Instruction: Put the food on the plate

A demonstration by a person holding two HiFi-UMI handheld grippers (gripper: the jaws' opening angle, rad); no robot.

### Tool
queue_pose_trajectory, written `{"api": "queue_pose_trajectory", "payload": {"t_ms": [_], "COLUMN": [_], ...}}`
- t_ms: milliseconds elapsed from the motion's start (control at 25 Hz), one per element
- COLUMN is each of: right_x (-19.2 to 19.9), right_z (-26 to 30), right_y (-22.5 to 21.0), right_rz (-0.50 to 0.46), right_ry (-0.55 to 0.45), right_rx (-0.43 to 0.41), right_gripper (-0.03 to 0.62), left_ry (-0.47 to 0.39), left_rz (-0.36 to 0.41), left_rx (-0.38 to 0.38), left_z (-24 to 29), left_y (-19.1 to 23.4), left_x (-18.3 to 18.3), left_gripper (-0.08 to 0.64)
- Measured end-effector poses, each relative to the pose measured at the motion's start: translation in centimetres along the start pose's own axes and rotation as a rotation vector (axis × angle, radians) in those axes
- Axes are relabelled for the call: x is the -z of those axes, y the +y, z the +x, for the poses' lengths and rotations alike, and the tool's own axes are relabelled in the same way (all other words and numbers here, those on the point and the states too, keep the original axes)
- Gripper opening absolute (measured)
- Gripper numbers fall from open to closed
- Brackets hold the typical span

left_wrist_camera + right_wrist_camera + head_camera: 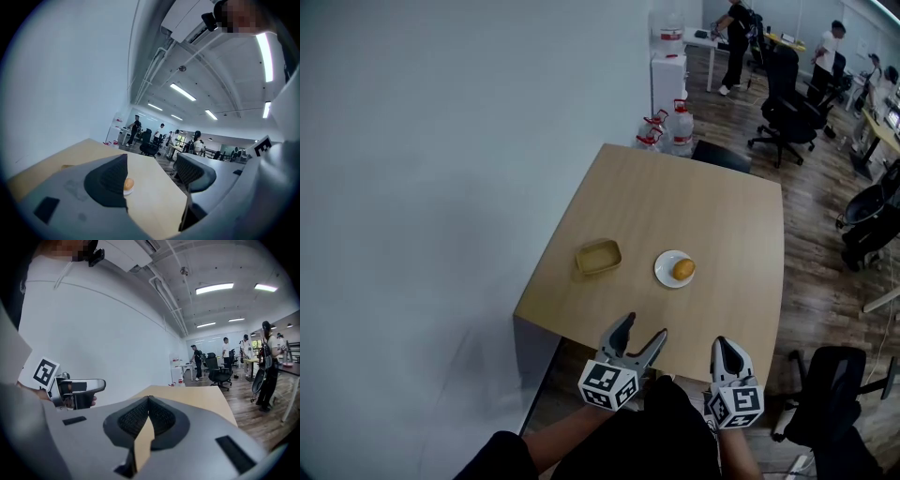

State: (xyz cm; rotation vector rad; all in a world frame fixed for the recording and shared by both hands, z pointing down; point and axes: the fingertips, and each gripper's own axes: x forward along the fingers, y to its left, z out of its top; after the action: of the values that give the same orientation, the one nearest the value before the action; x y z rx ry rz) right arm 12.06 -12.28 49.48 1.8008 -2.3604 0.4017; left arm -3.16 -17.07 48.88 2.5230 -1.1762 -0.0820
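Though perhaps bread, food (683,270) on plate (663,268).

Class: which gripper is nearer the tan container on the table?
Left. The left gripper hovers at the near edge of the table, slightly right of the tan container; the right gripper hovers farther right along that edge.

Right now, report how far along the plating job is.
Done: the round food already sits on the white plate, beside the tan container, which looks empty. In hand: nothing; the left claw is open and the right claw shut, both empty at the near edge of the table. Left: no other food shows, so nothing seems to remain.
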Motion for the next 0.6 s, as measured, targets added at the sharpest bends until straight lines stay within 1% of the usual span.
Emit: {"api": "queue_pose_trajectory", "payload": {"t_ms": [160,200,240,280,320,400,480,560,600], "right_x": [0.0,0.2,0.3,0.4,0.4,0.3,0.3,0.3,0.4], "right_z": [-1.6,-2.1,-2.5,-2.9,-3.4,-4.2,-4.7,-5.0,-5.1], "right_y": [2.3,2.8,3.3,3.8,4.2,5.1,6.0,6.6,6.8], "right_rz": [-0.026,-0.029,-0.028,-0.025,-0.02,-0.011,-0.006,-0.023,-0.034], "right_ry": [-0.009,-0.008,-0.006,-0.005,-0.005,-0.013,-0.021,-0.024,-0.024], "right_rx": [0.004,0.003,0.0,-0.001,-0.002,-0.003,-0.007,-0.005,0.001], "right_gripper": [0.055,0.055,0.055,0.056,0.055,0.055,0.055,0.055,0.055], "left_ry": [0.014,0.025,0.03,0.027,0.019,0.009,0.014,0.022,0.024], "left_rz": [-0.001,-0.009,-0.021,-0.034,-0.046,-0.053,-0.051,-0.046,-0.037], "left_rx": [0.024,0.026,0.024,0.02,0.018,0.02,0.046,0.079,0.084], "left_z": [-2.8,-3.4,-4.0,-4.6,-5.2,-6.3,-6.9,-7.4,-7.6], "left_y": [-1.6,-1.9,-2.1,-2.2,-2.3,-2.6,-3.2,-4.0,-4.2], "left_x": [1.3,1.8,2.1,2.3,2.4,2.5,2.8,3.0,3.0], "left_gripper": [0.321,0.305,0.249,0.157,0.084,0.064,0.033,0.025,0.022]}}
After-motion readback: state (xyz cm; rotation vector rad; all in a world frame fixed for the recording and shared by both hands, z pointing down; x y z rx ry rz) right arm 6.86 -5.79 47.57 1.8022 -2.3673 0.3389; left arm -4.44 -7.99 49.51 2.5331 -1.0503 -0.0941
